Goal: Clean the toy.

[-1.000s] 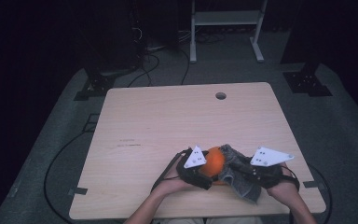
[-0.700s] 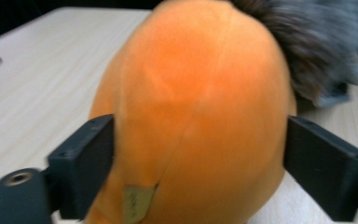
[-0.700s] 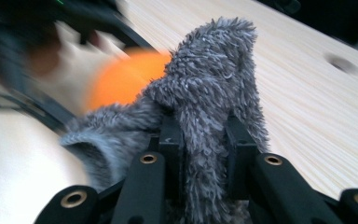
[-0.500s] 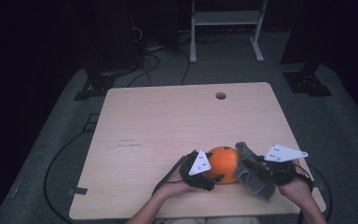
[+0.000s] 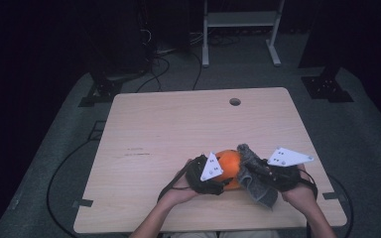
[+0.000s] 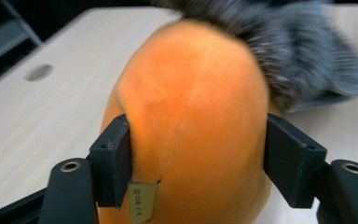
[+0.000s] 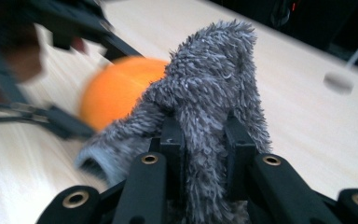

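1. Orange, smooth, rounded fruit-like object (image 6: 191,121) sits near the front edge of the light wooden table (image 5: 178,124), between the two hand-held grippers.
2. Left gripper (image 6: 196,158): jaws have just been closing, with the orange object between them. Left pad lies against its side; at the right pad contact looks likely but is hard to confirm. Read as grasping the orange object.
3. Right gripper (image 7: 204,140): jaws clenched on a grey, fuzzy microfibre cloth (image 7: 209,79), which bunches upward between them.
4. Grey cloth drapes over the top and right flank of the orange object, touching it.
5. High view: both hands at the near table edge, grippers close together.
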